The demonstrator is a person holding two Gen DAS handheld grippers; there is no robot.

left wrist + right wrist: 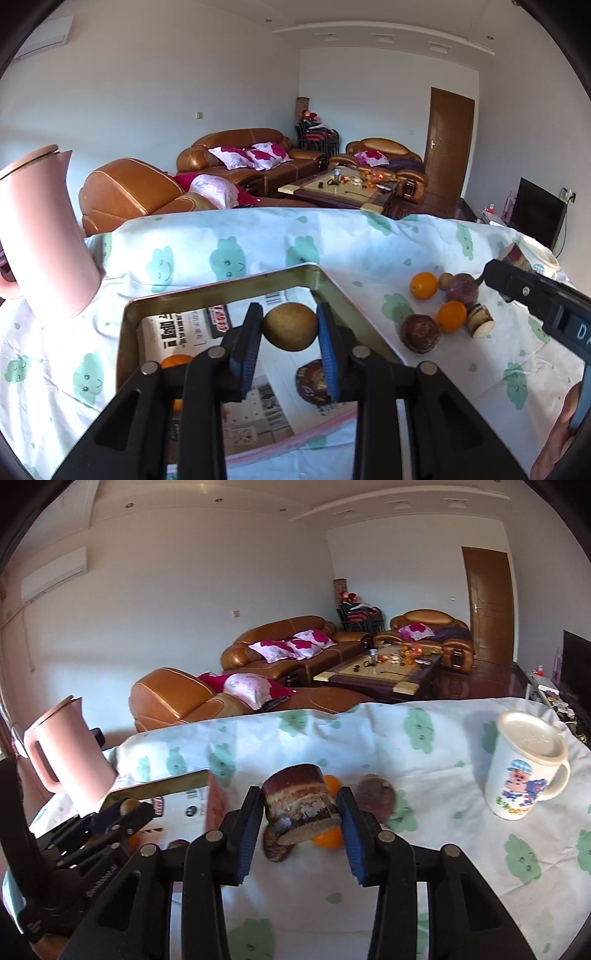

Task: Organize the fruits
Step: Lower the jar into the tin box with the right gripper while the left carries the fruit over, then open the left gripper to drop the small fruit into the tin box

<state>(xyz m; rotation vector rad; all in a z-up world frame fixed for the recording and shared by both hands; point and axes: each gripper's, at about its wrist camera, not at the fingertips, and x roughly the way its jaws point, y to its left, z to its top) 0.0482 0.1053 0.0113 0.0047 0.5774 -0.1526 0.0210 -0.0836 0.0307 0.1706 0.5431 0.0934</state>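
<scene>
Left gripper (290,332), clamping a round brown fruit (290,326), should lower into the gold-rimmed tray (127,314) at frame centre before releasing; right gripper (301,819) clamps a banded purple cane chunk (301,805).

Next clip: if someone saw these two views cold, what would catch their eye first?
Probably the two loaded grippers: the left gripper pinches a brown round fruit over the gold tray, and the right gripper holds a purple cane piece above the loose fruit. Next, the pink kettle at the table's left edge and the cartoon mug on the right.
</scene>
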